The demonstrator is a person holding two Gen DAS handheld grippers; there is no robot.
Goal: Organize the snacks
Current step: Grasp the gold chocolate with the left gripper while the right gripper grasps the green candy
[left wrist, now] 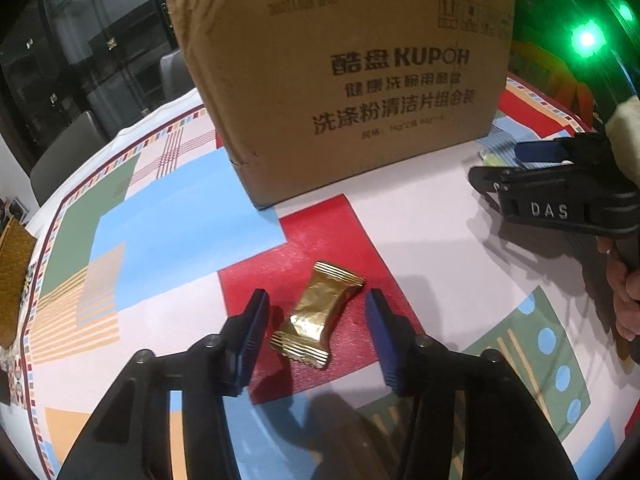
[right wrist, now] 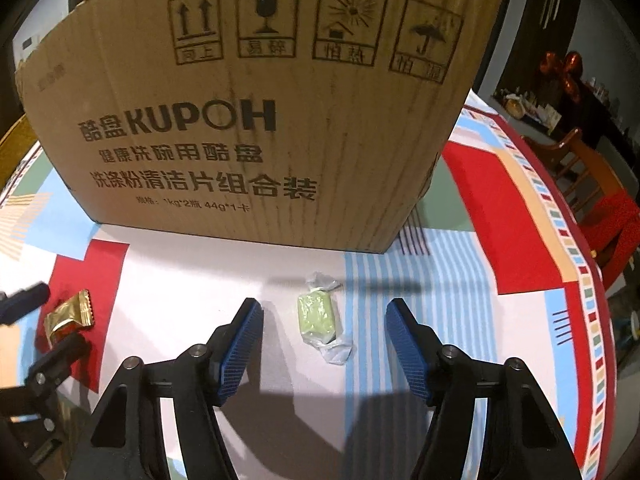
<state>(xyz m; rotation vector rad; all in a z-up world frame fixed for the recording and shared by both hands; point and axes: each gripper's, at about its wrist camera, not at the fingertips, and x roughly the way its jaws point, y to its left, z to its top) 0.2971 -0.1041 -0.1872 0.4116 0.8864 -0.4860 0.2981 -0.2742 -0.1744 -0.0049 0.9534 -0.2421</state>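
Note:
A gold-foil candy [left wrist: 316, 320] lies on a red patch of the patterned tablecloth [left wrist: 168, 200]. My left gripper [left wrist: 317, 296] is open and straddles it, with a gap between each blue pad and the wrapper. A green candy in a clear wrapper [right wrist: 318, 316] lies on the blue-striped patch in front of the cardboard box [right wrist: 248, 120]. Around it stands my right gripper [right wrist: 324, 303], open, its pads apart from the candy. The right wrist view also catches the left gripper [right wrist: 46, 322] around the gold candy [right wrist: 68, 314] at its left edge.
The tall cardboard box [left wrist: 340, 80] stands upright just behind both candies. A person's hand [left wrist: 624, 300] holds the right gripper [left wrist: 498, 164]. A gold textured object [left wrist: 12, 280] lies at the table's left edge. A wooden chair [right wrist: 580, 168] stands beyond the right edge.

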